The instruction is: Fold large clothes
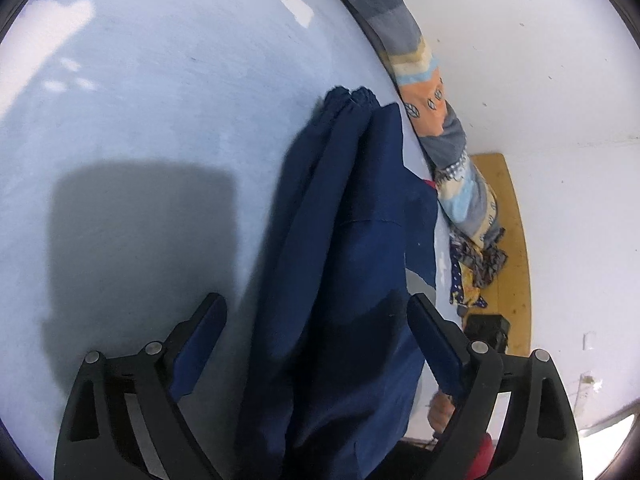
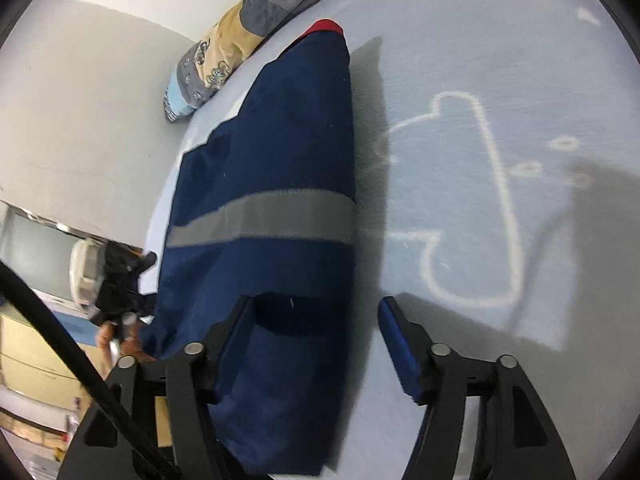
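Note:
A navy blue garment (image 1: pixel 344 248) lies folded into a long strip on a light blue bed sheet (image 1: pixel 160 120). In the right wrist view the garment (image 2: pixel 272 168) shows a grey reflective band (image 2: pixel 264 220) and a red edge (image 2: pixel 326 26) at its far end. My left gripper (image 1: pixel 316 308) is open, its jaws straddling the near end of the garment. My right gripper (image 2: pixel 316 308) is open, its left finger (image 2: pixel 236 320) over the garment and its right finger (image 2: pixel 394 320) over the bare sheet. The left gripper also shows in the right wrist view (image 2: pixel 116 280), at the garment's left edge.
A patchwork quilt (image 1: pixel 436 92) lies along the bed's edge by a white wall (image 1: pixel 540 60); it also shows in the right wrist view (image 2: pixel 240 32). A wooden board (image 1: pixel 512 240) and a patterned cloth (image 1: pixel 472 272) sit beside the bed. The sheet carries a white outline drawing (image 2: pixel 492 184).

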{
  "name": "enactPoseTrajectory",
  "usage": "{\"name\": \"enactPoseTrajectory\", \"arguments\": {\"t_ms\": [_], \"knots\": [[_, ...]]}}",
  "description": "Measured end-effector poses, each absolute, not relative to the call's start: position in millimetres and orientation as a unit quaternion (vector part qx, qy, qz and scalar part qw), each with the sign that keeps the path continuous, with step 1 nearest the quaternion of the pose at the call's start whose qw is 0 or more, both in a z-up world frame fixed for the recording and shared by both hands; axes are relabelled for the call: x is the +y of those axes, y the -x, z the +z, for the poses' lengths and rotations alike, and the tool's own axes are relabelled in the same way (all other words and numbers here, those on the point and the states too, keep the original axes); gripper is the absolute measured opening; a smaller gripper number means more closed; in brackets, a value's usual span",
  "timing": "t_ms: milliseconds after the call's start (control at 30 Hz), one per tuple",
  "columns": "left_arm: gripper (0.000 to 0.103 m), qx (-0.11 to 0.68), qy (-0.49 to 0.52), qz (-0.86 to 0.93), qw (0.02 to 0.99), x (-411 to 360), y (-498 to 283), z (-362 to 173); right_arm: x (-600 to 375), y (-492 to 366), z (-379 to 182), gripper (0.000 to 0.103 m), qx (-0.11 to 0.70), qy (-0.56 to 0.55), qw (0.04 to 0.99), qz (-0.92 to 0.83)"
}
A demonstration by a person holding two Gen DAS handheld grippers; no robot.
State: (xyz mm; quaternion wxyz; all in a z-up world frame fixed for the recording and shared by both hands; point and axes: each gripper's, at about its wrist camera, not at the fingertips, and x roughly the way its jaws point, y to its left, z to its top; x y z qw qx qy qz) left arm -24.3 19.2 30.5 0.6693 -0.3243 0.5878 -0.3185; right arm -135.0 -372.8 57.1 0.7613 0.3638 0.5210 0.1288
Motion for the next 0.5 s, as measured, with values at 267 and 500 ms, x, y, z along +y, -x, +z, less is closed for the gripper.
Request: {"name": "enactPoseTrajectory", "arguments": {"t_ms": [267,500], "knots": [[0.091,0.590,0.320,-0.360,0.648,-10,10,26,-368,108,40,0.076,0.506,-0.403,0.746,0.157],[0.042,0.601,0.195,-0.333,0.700,-61,17,45,-336,103,62,0.047,0.513,-0.280,0.798,0.146]]}}
